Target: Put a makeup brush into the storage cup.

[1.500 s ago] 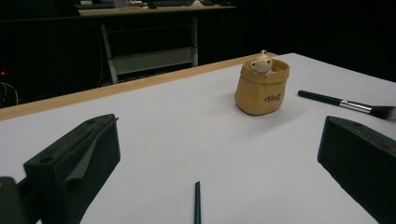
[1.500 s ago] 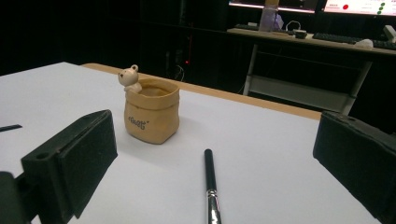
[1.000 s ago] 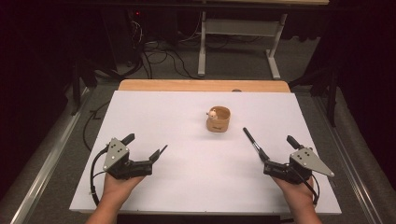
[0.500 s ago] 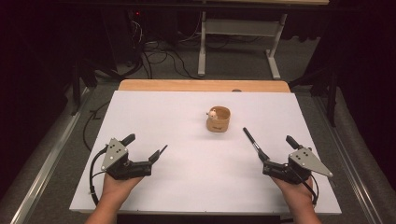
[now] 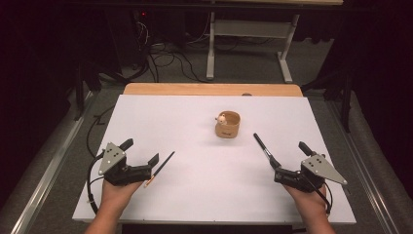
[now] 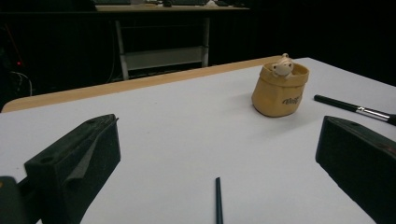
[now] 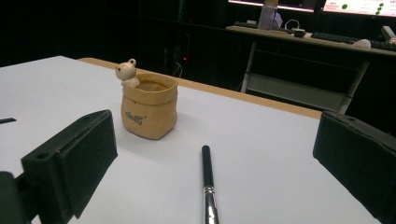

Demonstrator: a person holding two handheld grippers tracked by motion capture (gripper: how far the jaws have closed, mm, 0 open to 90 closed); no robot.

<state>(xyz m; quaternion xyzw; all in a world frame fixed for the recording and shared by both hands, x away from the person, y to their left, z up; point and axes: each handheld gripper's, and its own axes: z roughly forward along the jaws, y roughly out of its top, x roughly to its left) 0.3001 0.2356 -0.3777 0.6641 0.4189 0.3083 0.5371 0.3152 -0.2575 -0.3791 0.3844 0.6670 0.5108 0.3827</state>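
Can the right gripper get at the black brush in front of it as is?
Probably yes: the right gripper has open jaws, the brush lies between them, and nothing blocks it.

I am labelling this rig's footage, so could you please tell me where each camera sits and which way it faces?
High view: above the person's side, looking forward and down on the white table; forearms, left gripper, right gripper.
Left gripper view: along its open jaws toward the tan pot.
Right gripper view: along its open jaws, black brush between.
Shared: pot, both brushes.

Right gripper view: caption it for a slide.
Open tongs face a tan pot with a bear; a brush lies between them.
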